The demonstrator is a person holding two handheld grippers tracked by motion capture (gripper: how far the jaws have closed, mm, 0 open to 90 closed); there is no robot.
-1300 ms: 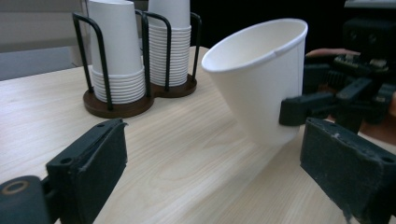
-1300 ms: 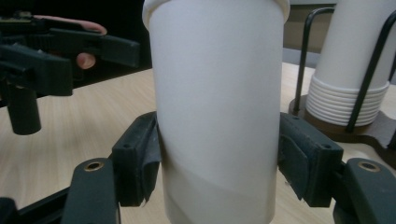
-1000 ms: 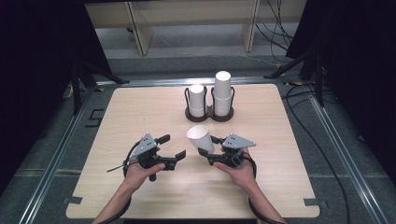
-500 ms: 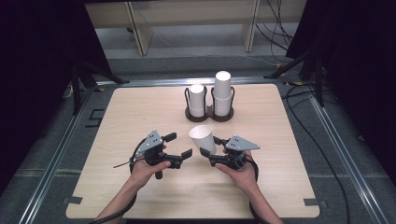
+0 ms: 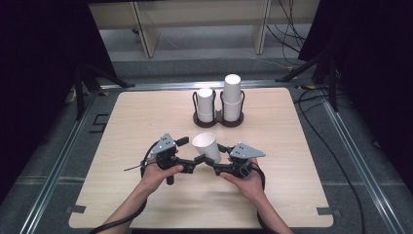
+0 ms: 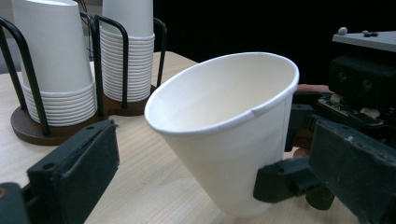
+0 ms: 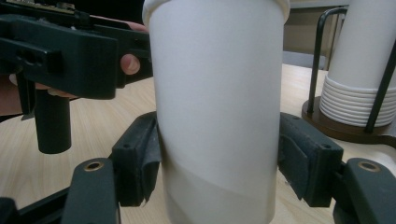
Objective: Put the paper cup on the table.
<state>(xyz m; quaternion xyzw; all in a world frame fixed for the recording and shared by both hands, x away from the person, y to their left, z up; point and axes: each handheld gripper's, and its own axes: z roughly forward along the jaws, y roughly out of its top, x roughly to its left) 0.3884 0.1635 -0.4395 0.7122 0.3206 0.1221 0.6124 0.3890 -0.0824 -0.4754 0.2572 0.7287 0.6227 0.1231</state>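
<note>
Right gripper (image 5: 220, 159) is clamped on the lower body of a single white paper cup (image 5: 206, 146), one pad on each side, holding it tilted just above the table (image 5: 292, 195). Left gripper (image 5: 191, 152) stands beside it with jaws wide apart; they have just been opening, and in the left gripper view the cup (image 6: 229, 135) sits between them (the left jaw is clearly off it). Farther back, a dark wire cup holder (image 5: 218, 119) carries two stacks of cups (image 5: 232, 95), well apart from the grippers.
</note>
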